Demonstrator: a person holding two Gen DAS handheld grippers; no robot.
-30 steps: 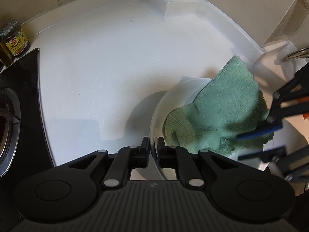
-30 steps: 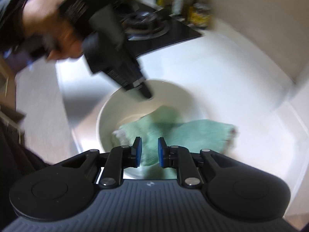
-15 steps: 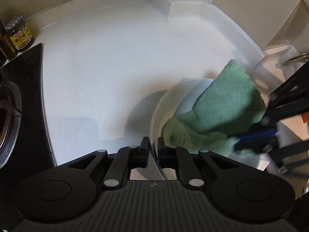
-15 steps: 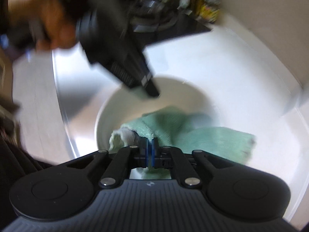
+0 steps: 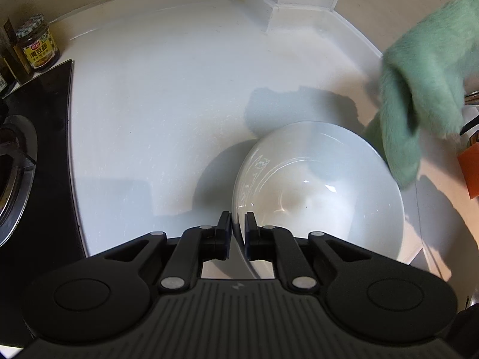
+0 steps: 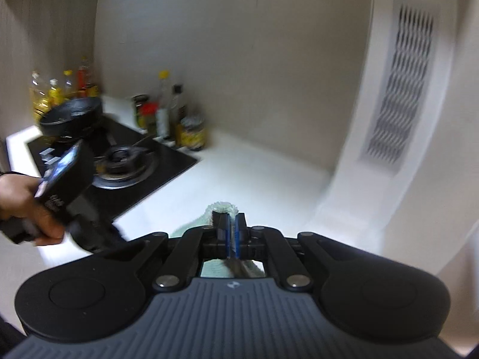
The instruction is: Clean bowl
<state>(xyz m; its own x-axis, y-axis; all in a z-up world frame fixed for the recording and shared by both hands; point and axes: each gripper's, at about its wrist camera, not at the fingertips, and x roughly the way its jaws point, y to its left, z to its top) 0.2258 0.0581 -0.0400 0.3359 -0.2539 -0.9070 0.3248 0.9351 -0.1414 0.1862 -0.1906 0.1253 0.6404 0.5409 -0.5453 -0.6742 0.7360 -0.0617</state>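
A white bowl (image 5: 314,185) stands on the white counter (image 5: 167,113), with nothing inside it. My left gripper (image 5: 238,224) has the bowl's near rim between its pads; its jaws are opening slightly while still pinching the rim. The green cloth (image 5: 419,89) hangs in the air above and to the right of the bowl, clear of it. In the right wrist view my right gripper (image 6: 230,218) is shut on a fold of the cloth (image 6: 221,206), which pokes out past the fingertips. The bowl is hidden in that view.
A black gas hob (image 5: 45,149) borders the counter on the left, with a jar (image 5: 37,45) and bottles (image 6: 167,113) behind it. A person's hand (image 6: 18,197) holds the left gripper. A vented white column (image 6: 401,89) stands at the right. An orange object (image 5: 470,173) sits at the right edge.
My right gripper shut on the cloth inside the bowl, then lifted it up and out to the right. The bowl is left bare. The left gripper stayed on the rim.
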